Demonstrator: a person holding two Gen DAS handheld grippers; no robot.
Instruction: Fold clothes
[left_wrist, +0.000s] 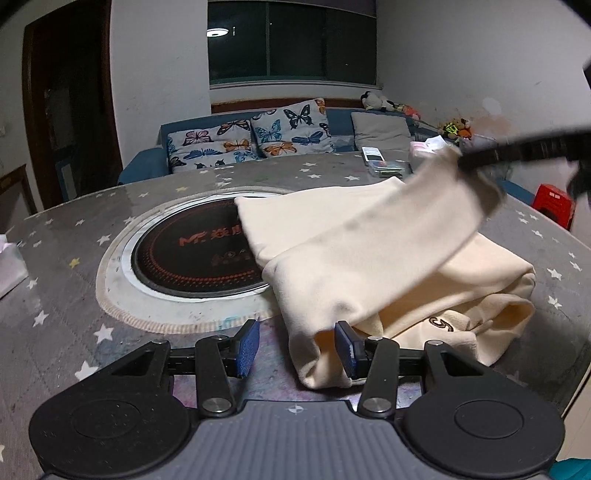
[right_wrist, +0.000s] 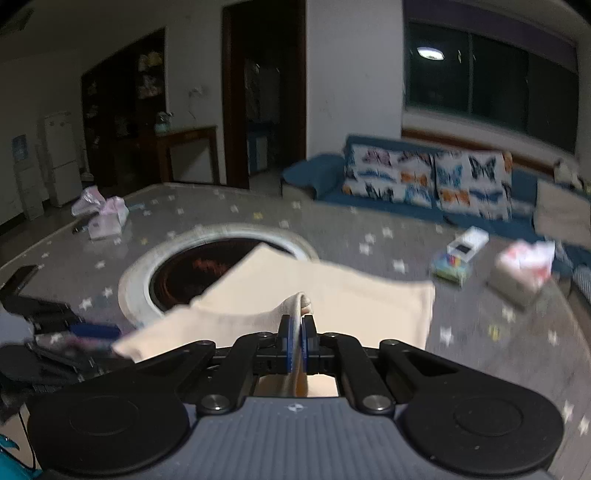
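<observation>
Item: cream garment (left_wrist: 354, 258), soft fabric, partly folded, lying on the desk (left_wrist: 74, 302) at about 3 o'clock from the round black induction hob (left_wrist: 192, 254) set into the desk's centre; one corner of the garment overlaps the hob's right side. A dark embroidered mark (left_wrist: 439, 324) shows on a lower layer near the front edge. One long section is lifted off the pile and stretches up toward 1 o'clock in the left wrist view, where the right gripper (left_wrist: 465, 157) holds its end; that part is motion-blurred. Right gripper (right_wrist: 296, 338): blue pads (right_wrist: 284, 343) drawn together, clamped on a bunched edge of the garment, the fabric running between them and spreading out beyond toward the hob. Left gripper (left_wrist: 297, 349): blue pads (left_wrist: 247, 347) standing apart, low over the desk's near edge; the right-hand pad sits against the garment's front fold, nothing pinched between the two. Desk cover: grey with white and yellow stars. Other contents: white box (right_wrist: 467, 245) and tissue pack (right_wrist: 524, 264) toward 2 o'clock in the right wrist view; pink-and-white packets (right_wrist: 105, 218) toward 10 o'clock. Background: blue sofa (left_wrist: 147, 162) with butterfly-print cushions (left_wrist: 251, 140), dark window (left_wrist: 291, 40).
</observation>
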